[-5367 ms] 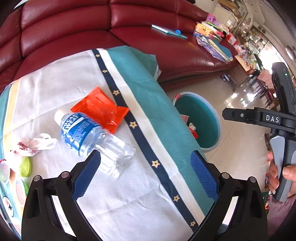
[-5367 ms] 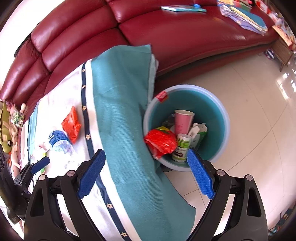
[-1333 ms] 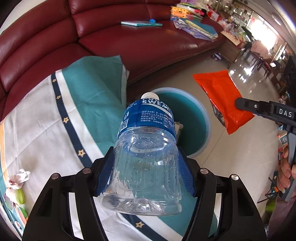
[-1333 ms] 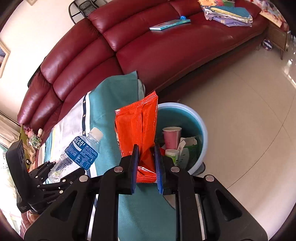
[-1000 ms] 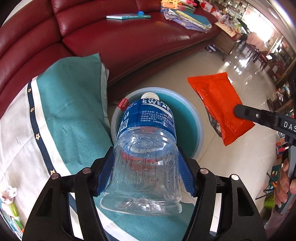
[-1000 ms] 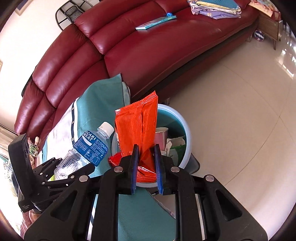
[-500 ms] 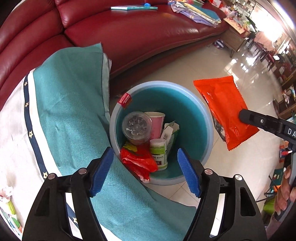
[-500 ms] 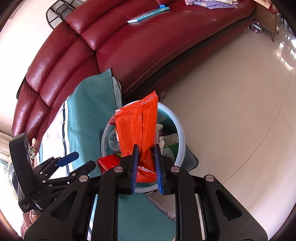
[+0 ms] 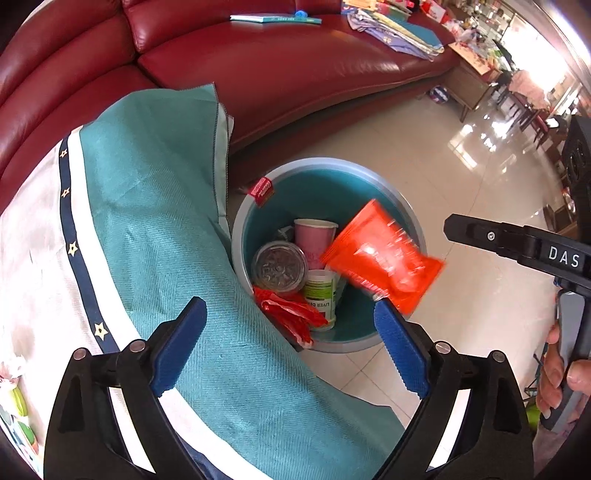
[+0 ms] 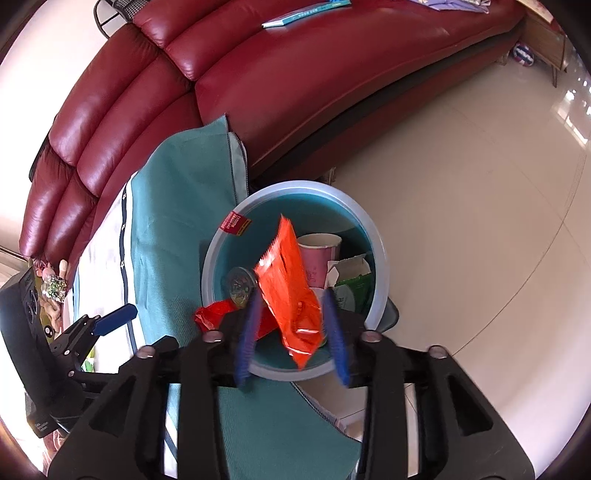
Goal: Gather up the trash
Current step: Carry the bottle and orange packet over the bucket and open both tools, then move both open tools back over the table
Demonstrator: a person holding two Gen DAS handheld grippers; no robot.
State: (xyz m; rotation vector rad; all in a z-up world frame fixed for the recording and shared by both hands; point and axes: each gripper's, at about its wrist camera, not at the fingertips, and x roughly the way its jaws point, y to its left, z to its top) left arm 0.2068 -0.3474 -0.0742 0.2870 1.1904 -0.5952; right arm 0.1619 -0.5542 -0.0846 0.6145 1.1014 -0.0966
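A round blue bin [image 9: 413, 225] stands on the floor beside the table; it also shows in the right wrist view [image 10: 382, 258]. Inside lie the clear bottle [image 9: 279, 266], a pink cup [image 9: 314, 236], a green-labelled cup [image 9: 320, 295] and a red bag [image 9: 288, 314]. An orange snack wrapper [image 9: 380, 260] falls free over the bin, blurred; it shows between my right fingers [image 10: 291, 280]. My left gripper [image 9: 291, 343] is open and empty above the bin's near edge. My right gripper [image 10: 291, 332] is open, jaws blurred, above the bin.
A teal and white tablecloth [image 9: 147, 229] drapes over the table edge against the bin. A dark red leather sofa [image 9: 277, 66] runs behind, with a book [image 9: 275, 17] and papers on it. Glossy tiled floor [image 10: 480, 203] lies to the right.
My right gripper has opened and let go of the orange wrapper, which now drops toward the bin. The left gripper, which released the bottle earlier, stays open over the bin.
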